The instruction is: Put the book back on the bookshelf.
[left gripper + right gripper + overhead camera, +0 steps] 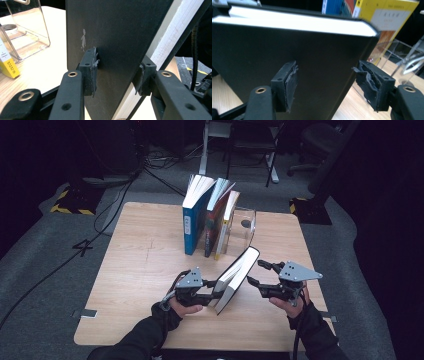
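Near the bench's [135, 270] front edge, our left gripper [212, 289] clamps the tilted black hardcover book [237, 277], unshelved beside three upright books [207, 217], while our right gripper [257, 272] waits open.

The left gripper [117, 75] squeezes a big black book with white pages [117, 32] between its two black jaws. A clear plastic stand [27, 32] sits behind on the light wooden table [53, 65], near a small yellow book [8, 66].

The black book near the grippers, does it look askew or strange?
Yes. The black book leans steeply instead of standing upright like the three books behind it, clamped by the left gripper. The right gripper is open beside it.
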Demonstrator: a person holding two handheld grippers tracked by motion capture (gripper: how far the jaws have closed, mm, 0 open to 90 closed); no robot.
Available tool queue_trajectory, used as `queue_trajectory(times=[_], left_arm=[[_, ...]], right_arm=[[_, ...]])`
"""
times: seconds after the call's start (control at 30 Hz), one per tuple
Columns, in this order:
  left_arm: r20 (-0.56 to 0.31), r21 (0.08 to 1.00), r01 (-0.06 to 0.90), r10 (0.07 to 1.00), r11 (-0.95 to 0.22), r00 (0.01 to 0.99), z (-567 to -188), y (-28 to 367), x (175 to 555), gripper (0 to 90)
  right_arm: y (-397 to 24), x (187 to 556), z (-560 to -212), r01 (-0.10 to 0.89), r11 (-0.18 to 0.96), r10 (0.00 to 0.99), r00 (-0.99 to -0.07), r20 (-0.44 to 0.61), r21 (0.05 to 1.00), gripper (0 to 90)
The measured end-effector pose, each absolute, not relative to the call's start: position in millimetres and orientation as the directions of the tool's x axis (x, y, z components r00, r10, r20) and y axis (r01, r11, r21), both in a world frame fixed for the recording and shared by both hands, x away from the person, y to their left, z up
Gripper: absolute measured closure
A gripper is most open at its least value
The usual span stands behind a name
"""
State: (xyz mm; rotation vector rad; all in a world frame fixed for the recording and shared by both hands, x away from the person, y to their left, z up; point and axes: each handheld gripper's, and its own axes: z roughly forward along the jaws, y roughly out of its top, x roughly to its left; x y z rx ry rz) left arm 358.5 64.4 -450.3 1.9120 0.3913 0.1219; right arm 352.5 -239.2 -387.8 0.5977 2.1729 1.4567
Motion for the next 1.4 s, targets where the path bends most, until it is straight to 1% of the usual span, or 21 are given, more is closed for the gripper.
queue_trajectory(times=[0.17, 0.23, 0.27, 0.3, 0.33, 0.37, 0.43, 0.47, 0.5, 0.53, 0.57, 0.7, 0.73, 0.83, 0.9, 1.0, 1.1, 1.17, 1.2, 1.3, 1.4], left_arm=[[-0.096, 0.921, 0.210, 0.332, -0.327, 0.939, -450, 63, 358, 59.0], [-0.073, 0.915, 0.202, 0.347, -0.349, 0.935, -449, 63, 354, 58.7], [-0.029, 0.899, 0.192, 0.382, -0.395, 0.924, -449, 63, 351, 53.7], [-0.029, 0.899, 0.192, 0.382, -0.395, 0.924, -449, 63, 351, 51.5], [-0.034, 0.885, 0.208, 0.389, -0.417, 0.921, -451, 66, 349, 51.5], [-0.017, 0.876, 0.204, 0.394, -0.437, 0.919, -453, 68, 347, 48.2], [0.016, 0.862, 0.193, 0.405, -0.469, 0.914, -455, 71, 342, 43.5], [0.016, 0.862, 0.193, 0.405, -0.469, 0.914, -455, 71, 342, 41.3], [0.035, 0.855, 0.195, 0.428, -0.480, 0.903, -457, 73, 338, 41.3], [0.036, 0.844, 0.207, 0.438, -0.494, 0.898, -459, 73, 335, 34.9], [0.034, 0.836, 0.217, 0.441, -0.504, 0.897, -461, 73, 333, 32.0], [0.040, 0.820, 0.219, 0.435, -0.529, 0.900, -467, 68, 320, 28.5], [0.033, 0.822, 0.223, 0.435, -0.524, 0.900, -468, 65, 317, 26.0], [0.043, 0.821, 0.237, 0.471, -0.519, 0.881, -471, 54, 315, 24.5], [0.033, 0.821, 0.246, 0.473, -0.515, 0.880, -473, 49, 316, 24.8], [0.045, 0.840, 0.245, 0.511, -0.484, 0.858, -478, 38, 320, 24.6], [0.041, 0.860, 0.250, 0.548, -0.445, 0.835, -480, 34, 321, 27.9], [0.070, 0.870, 0.232, 0.575, -0.435, 0.815, -479, 31, 320, 32.3], [0.086, 0.871, 0.223, 0.583, -0.438, 0.808, -477, 30, 319, 32.9], [0.097, 0.880, 0.206, 0.588, -0.427, 0.803, -473, 30, 320, 32.8], [0.096, 0.879, 0.205, 0.581, -0.430, 0.808, -471, 33, 321, 38.1]], right_arm=[[-240, 353, -399, 0.130, 0.359, 0.593, -0.797, -0.118, 0.924, 32.7], [-238, 353, -401, 0.133, 0.361, 0.590, -0.799, -0.116, 0.923, 32.7], [-237, 354, -406, 0.159, 0.347, 0.582, -0.809, -0.080, 0.924, 33.0], [-237, 354, -406, 0.159, 0.347, 0.582, -0.809, -0.080, 0.924, 33.0], [-237, 355, -409, 0.164, 0.343, 0.580, -0.811, -0.071, 0.925, 33.0], [-237, 357, -414, 0.187, 0.337, 0.578, -0.815, -0.046, 0.923, 33.0], [-236, 359, -420, 0.199, 0.350, 0.579, -0.814, -0.045, 0.915, 32.8], [-236, 359, -420, 0.199, 0.350, 0.579, -0.814, -0.045, 0.915, 32.8], [-235, 359, -422, 0.199, 0.350, 0.579, -0.814, -0.045, 0.915, 32.8], [-235, 360, -424, 0.204, 0.352, 0.577, -0.816, -0.040, 0.913, 32.4], [-233, 360, -426, 0.204, 0.356, 0.578, -0.815, -0.043, 0.912, 32.3], [-229, 360, -430, 0.205, 0.372, 0.571, -0.819, -0.049, 0.906, 32.2], [-228, 359, -432, 0.201, 0.376, 0.569, -0.821, -0.054, 0.905, 32.2], [-223, 359, -437, 0.199, 0.391, 0.564, -0.823, -0.064, 0.899, 32.3], [-221, 359, -438, 0.196, 0.397, 0.562, -0.824, -0.069, 0.897, 32.1], [-219, 360, -443, 0.188, 0.420, 0.562, -0.822, -0.091, 0.888, 31.9], [-221, 364, -446, 0.200, 0.418, 0.574, -0.814, -0.088, 0.886, 31.2], [-223, 367, -448, 0.196, 0.431, 0.585, -0.804, -0.107, 0.881, 31.9], [-224, 369, -449, 0.200, 0.429, 0.591, -0.800, -0.107, 0.881, 31.8], [-230, 374, -451, 0.220, 0.422, 0.606, -0.790, -0.093, 0.880, 31.8], [-235, 376, -450, 0.217, 0.418, 0.612, -0.785, -0.097, 0.882, 31.6]])
